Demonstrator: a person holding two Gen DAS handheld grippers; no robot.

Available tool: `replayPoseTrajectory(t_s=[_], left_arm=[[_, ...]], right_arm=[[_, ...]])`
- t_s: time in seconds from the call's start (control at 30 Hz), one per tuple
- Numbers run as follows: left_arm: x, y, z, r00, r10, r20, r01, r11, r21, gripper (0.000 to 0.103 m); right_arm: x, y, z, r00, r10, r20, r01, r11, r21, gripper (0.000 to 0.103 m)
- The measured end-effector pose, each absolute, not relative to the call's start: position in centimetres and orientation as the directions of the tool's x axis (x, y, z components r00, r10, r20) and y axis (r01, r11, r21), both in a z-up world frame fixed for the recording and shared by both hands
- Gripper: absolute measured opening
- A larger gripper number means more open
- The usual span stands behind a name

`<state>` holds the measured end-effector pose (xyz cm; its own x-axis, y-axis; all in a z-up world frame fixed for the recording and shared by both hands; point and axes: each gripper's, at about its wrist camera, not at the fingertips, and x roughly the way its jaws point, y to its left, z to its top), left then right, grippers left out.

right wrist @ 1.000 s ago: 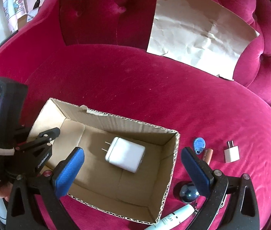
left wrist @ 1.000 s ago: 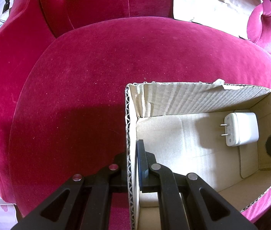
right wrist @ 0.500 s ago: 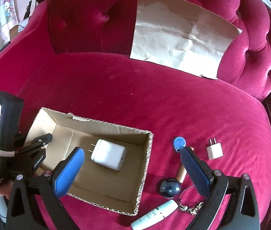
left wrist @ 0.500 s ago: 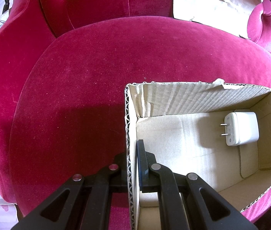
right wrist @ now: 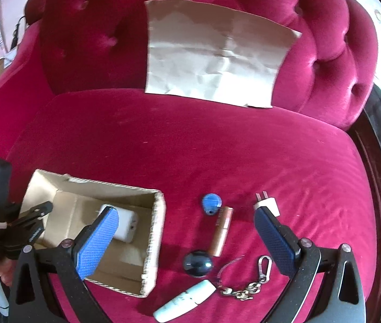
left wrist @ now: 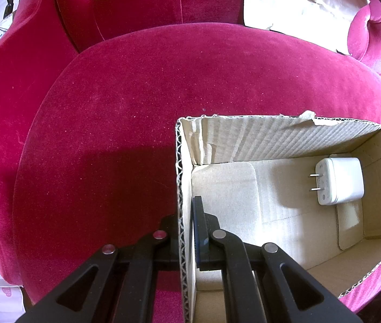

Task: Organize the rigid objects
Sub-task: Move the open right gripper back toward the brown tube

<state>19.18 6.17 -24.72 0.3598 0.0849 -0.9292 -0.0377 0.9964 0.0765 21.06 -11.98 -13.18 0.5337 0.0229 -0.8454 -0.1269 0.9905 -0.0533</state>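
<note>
A: Left side first. Left gripper [left wrist: 187, 231] is clamped shut on the near wall of the cardboard box [left wrist: 284, 140], one finger outside, one inside; it steadies the box on the red sofa seat [right wrist: 190, 145]. It has not shifted from a second ago.

B: Box contents?

A: One large white charger [left wrist: 338, 180], lying flat at the far end, prongs pointing back toward the gripper.

B: Right of the box?

A: Loose items on the seat, well clear of the box wall: blue tag [right wrist: 211, 204], copper tube [right wrist: 221, 230], dark ball [right wrist: 198, 264], white tube [right wrist: 185, 300], key chain [right wrist: 244, 288], small white plug [right wrist: 267, 203]. Right gripper [right wrist: 185, 231] is wide open and holds nothing. A second ago it hung over the box; it has since drawn up and over to the loose items.

B: Step in hand?

A: Judged: between picks, one item stowed, reaching for the next. Target uncertain; the frame is blurred, and the copper tube and dark ball both sit between the fingers. Next move calls for lowering squarely onto one item and closing without nudging its neighbours.
</note>
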Motion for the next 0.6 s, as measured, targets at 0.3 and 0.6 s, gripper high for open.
replayPoseTrajectory(t_s=[0.3,0.6], left_arm=[[19.2,6.3,-24.8,0.358,0.083,-0.930,-0.039,0.996,0.074,0.005],[19.3,6.4,-24.7,0.353,0.080,-0.932,-0.041,0.997,0.070,0.005]], right_arm=[[21.4,-15.5,-13.4,0.528,-0.038,-0.848,-0.039,0.997,-0.069,0.103],[21.4,-17.8,-14.9,0.504,-0.072,-0.861,0.006,0.997,-0.080,0.103]])
